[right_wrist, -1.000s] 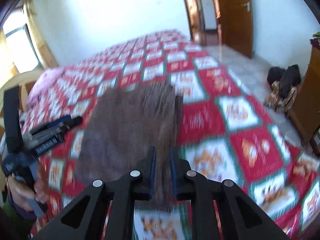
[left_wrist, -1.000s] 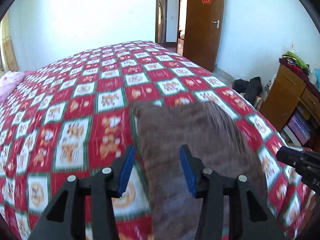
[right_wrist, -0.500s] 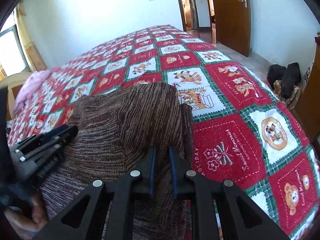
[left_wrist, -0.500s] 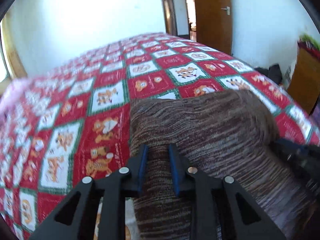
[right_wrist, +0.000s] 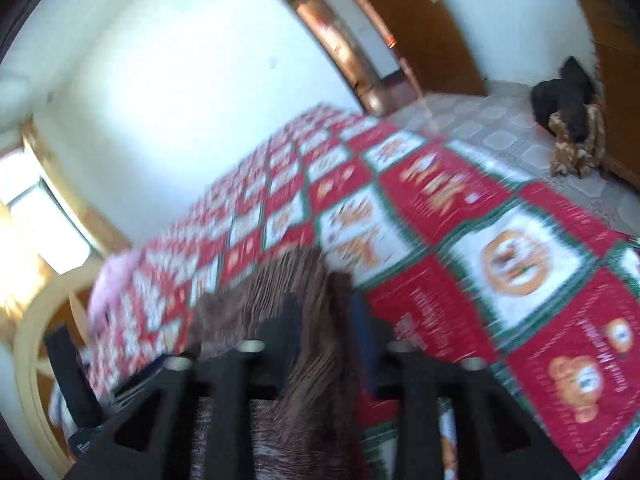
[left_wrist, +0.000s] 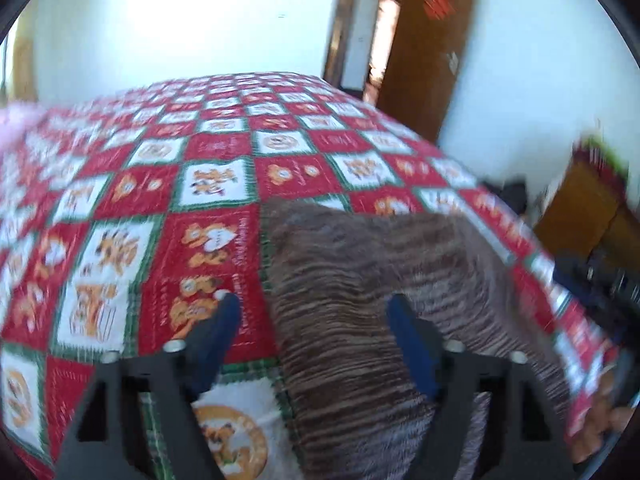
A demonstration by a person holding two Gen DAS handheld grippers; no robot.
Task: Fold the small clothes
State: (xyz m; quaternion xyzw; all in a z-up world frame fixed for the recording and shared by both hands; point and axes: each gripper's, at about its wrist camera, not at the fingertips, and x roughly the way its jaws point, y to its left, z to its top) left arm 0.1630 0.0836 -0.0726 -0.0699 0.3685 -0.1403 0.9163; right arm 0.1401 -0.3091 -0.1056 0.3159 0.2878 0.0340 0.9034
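Observation:
A brown striped knit garment (left_wrist: 380,300) lies spread on the red, white and green checked bedspread (left_wrist: 208,184). My left gripper (left_wrist: 314,314) hovers low over the garment's left edge, its jaws opening wide. The blue pads stand clear of the cloth, which lies below and between them. In the right wrist view the garment (right_wrist: 288,280) runs up between the fingers of my right gripper (right_wrist: 326,312). Those jaws are opening too, and a fold of cloth sits loose in the gap. Both views are blurred by motion.
A brown wooden door (left_wrist: 424,52) and an open doorway stand beyond the bed. A wooden cabinet (left_wrist: 592,208) is at the right. Dark bags (right_wrist: 564,96) lie on the tiled floor. A pink pillow (right_wrist: 112,280) and a window (right_wrist: 44,224) are at the left.
Both grippers were shut on the garment half a second ago; now their jaws stand apart. Both have sunk toward the bed, the right view has rolled, and the garment lies flatter.

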